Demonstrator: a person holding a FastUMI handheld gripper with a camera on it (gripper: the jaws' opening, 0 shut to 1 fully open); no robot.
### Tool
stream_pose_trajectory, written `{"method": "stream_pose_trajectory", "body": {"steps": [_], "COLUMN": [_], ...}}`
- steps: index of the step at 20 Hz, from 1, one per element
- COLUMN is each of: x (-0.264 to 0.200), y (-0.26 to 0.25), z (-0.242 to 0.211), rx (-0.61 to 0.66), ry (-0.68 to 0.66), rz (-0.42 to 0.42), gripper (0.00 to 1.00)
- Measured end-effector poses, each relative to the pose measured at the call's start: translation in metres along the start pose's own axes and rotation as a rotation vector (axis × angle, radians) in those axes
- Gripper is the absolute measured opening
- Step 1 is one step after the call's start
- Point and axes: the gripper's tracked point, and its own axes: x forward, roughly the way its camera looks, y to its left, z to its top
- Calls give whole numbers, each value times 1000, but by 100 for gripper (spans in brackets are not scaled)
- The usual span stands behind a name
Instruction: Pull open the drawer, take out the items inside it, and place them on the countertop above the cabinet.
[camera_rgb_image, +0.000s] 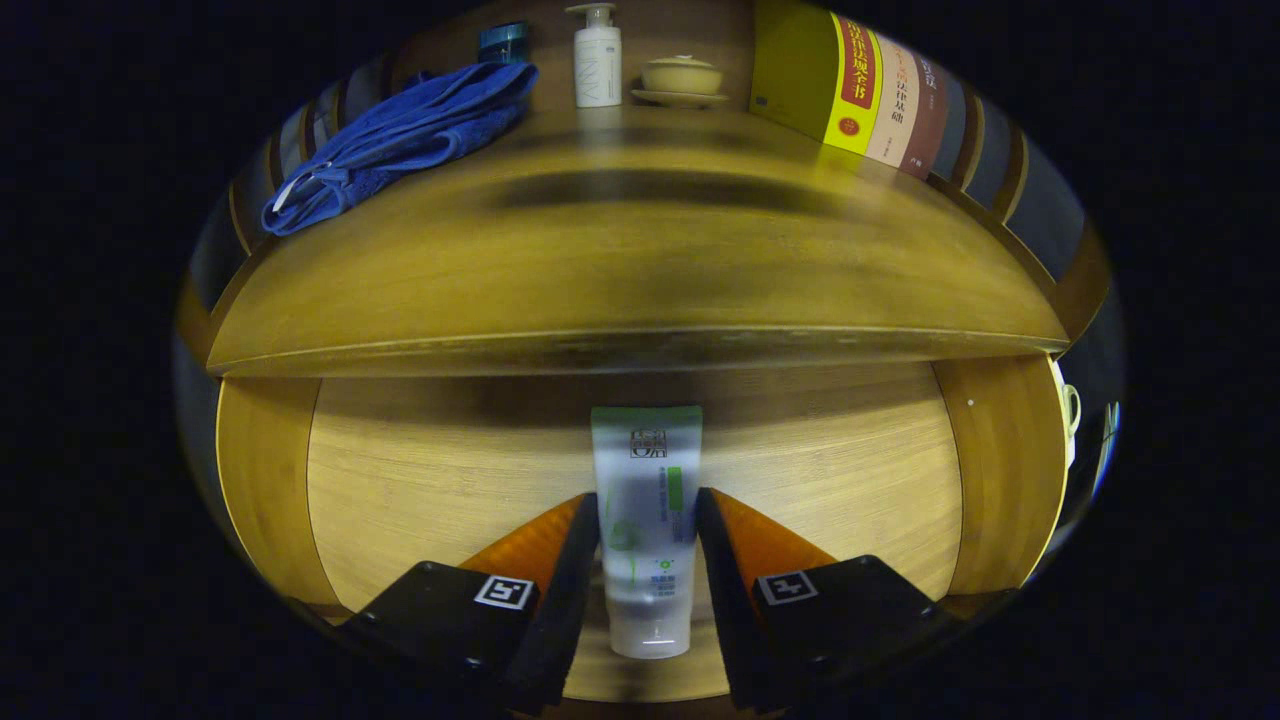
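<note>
The gripper (648, 520) is sitting nearest the camera, its two fingers (575, 560) flanking a white tube (648, 520) with a green crimped end. Both fingers are lying against the tube's sides, so the gripper is clamping the tube; the cap end is pointing back toward the camera and the crimped end is pointing forward, toward the cabinet.

Task progress, as a judgement: the drawer (820, 480) is standing open, so the pull step is complete. The tube is lying over the middle of the drawer floor, between its two side walls, and is not yet on the countertop (620, 260). The take-out step is therefore under way, and the lift and the placement remain. No other item is showing on the exposed drawer floor.

The countertop is already carrying a blue cloth (400, 135) along its left rear edge, a white pump bottle (597, 60) and a small lidded bowl (681, 78) at its rear middle, and a row of books (860, 90) at its right rear corner. The front and centre of the surface are lying bare.

Limits of observation: the countertop's front edge is covering the rear of the drawer, so any item there is hidden. The fingers are masking the drawer's near corners. Whether the tube is resting on the drawer floor or already raised cannot be determined. A pale object (1068, 415) beyond the right side wall is too cut off to identify.
</note>
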Motion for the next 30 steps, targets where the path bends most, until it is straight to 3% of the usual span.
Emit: {"method": "stream_pose_trajectory", "body": {"steps": [5,17,30], "x": [-14,-84,-169], "y": [3,5,-23], "z": [10,23,125], "rx": [-1,3,-13], "ry": [-58,-121,-252], "rz": [10,47,25], "gripper": [46,46,46]}}
